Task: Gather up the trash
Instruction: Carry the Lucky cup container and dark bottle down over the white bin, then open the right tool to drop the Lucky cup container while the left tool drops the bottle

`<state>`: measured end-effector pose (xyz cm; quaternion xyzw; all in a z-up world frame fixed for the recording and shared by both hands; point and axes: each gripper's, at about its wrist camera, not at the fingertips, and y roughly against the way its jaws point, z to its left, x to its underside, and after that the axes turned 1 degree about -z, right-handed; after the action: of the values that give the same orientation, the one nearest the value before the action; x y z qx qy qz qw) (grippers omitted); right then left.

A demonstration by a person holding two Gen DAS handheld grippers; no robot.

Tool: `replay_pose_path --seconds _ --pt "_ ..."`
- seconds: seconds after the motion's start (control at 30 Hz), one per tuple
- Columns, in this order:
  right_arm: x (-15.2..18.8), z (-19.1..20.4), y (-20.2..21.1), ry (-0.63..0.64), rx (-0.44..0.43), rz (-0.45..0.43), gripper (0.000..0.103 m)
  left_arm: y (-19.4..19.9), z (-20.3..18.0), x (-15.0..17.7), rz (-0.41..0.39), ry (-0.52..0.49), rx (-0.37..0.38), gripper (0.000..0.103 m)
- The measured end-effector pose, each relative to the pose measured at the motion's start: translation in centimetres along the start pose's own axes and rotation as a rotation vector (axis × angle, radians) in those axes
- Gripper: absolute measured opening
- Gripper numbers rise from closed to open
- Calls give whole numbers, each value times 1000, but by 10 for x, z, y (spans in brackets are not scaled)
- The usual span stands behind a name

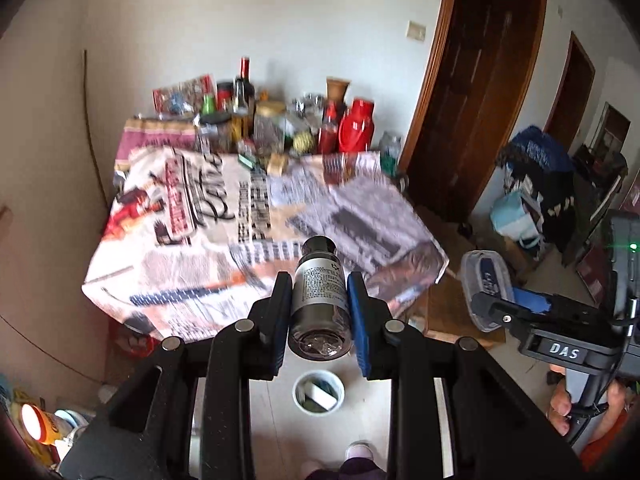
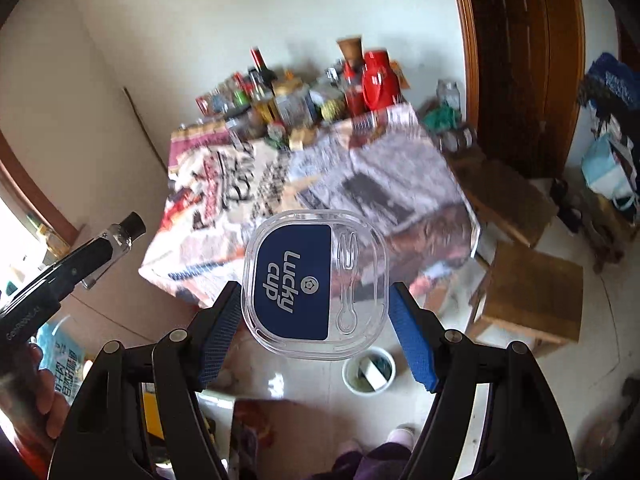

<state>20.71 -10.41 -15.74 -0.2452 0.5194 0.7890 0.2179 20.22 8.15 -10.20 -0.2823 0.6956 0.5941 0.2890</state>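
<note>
Two pieces of trash hang above the white bin (image 1: 318, 392): the left gripper (image 1: 319, 304) clamps a small bottle (image 1: 318, 300), the right gripper (image 2: 316, 320) pinches a clear "Lucky cup" lid (image 2: 316, 284), apparently for dropping.

The left gripper (image 1: 320, 300) is clamped on a small bottle (image 1: 318, 296); to its right, the right gripper (image 2: 316, 320) pinches a clear lid (image 2: 316, 284), both held high.
</note>
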Motion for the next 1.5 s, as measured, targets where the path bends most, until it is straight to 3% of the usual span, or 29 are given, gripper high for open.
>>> replay_pose_path --seconds 0.37,0.63,0.8,1.17,1.3,1.5 --pt "46 -46 -129 42 -3 174 71 -143 10 70 191 112 -16 27" --pt "101 -92 -219 71 22 272 71 -261 28 159 328 175 -51 27" --pt "142 -113 -273 101 33 364 71 -313 41 216 407 222 -56 27" --pt "189 -115 -363 133 -46 428 74 -378 71 309 496 300 -101 27" --pt "205 -113 -386 134 -65 515 74 -388 73 327 513 319 -99 27" --pt "206 -117 -380 200 -21 520 74 -401 60 335 546 327 -70 27"
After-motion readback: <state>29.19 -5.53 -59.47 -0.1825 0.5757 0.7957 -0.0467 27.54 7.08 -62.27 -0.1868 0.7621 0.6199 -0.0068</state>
